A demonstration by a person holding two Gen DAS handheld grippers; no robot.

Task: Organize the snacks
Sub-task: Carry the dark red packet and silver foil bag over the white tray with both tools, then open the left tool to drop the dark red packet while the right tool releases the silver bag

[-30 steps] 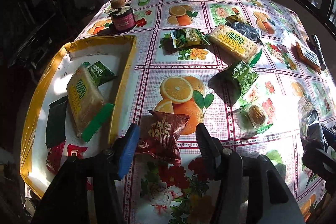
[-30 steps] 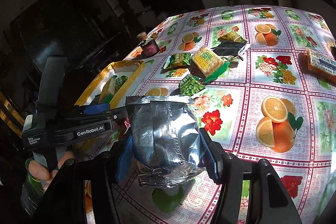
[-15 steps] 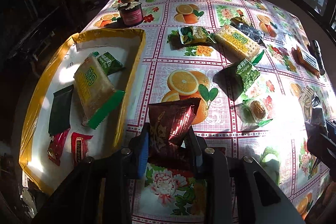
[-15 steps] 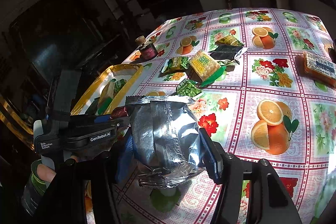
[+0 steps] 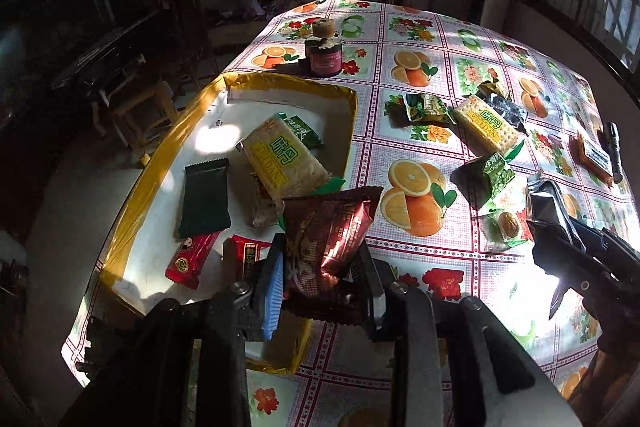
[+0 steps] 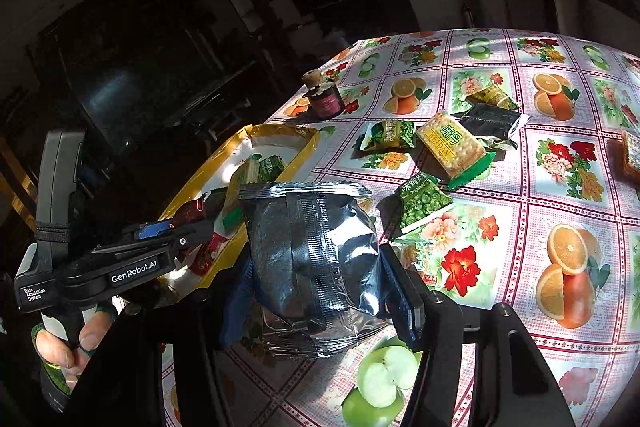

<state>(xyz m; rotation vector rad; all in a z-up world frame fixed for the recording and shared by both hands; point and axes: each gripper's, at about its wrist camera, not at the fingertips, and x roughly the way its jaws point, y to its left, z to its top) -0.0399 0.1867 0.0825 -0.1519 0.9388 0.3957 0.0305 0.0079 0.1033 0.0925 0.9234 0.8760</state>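
Snacks (image 5: 486, 127) on fruit-print tablecloth (image 5: 416, 67), dim room; left tongs (image 5: 320, 281) clamping maroon packet (image 5: 330, 227), right tongs (image 6: 320, 285) perhaps gripping silver pouch (image 6: 316, 247).

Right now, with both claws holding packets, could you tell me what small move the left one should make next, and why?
Probably carry the red packet a little further left over the tray and release. The left claw grips it at the tray's near edge, beside snacks already inside.

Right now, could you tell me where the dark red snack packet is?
In the left wrist view, the dark red snack packet is clamped in the left gripper, held above the near right corner of the yellow-rimmed tray.
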